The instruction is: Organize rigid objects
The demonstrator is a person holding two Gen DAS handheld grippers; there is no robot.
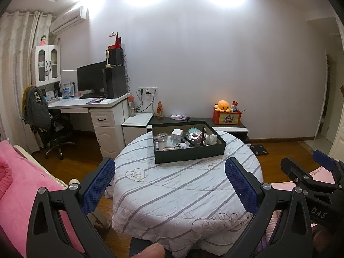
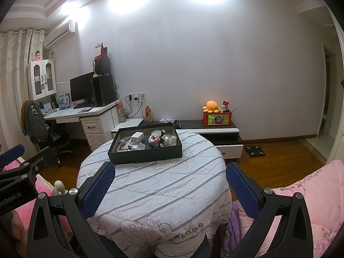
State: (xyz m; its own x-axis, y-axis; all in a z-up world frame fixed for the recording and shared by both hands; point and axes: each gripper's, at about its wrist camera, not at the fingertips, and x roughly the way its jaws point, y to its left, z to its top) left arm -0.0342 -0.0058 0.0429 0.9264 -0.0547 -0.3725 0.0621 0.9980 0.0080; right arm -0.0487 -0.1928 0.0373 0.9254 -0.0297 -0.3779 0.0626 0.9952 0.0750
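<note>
Sitting ahead of both jaws: box (image 1: 189, 152) | left gripper (image 1: 169, 185), right gripper (image 2: 171, 186) spread

A white cloth with grey stripes (image 2: 172, 193) covers the tabletop; the box (image 2: 146, 155) is dark green-black; the fingers (image 1: 99, 191) carry blue pads.

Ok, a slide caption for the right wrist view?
Right gripper open above striped round table; dark tray of small items ahead.
</note>
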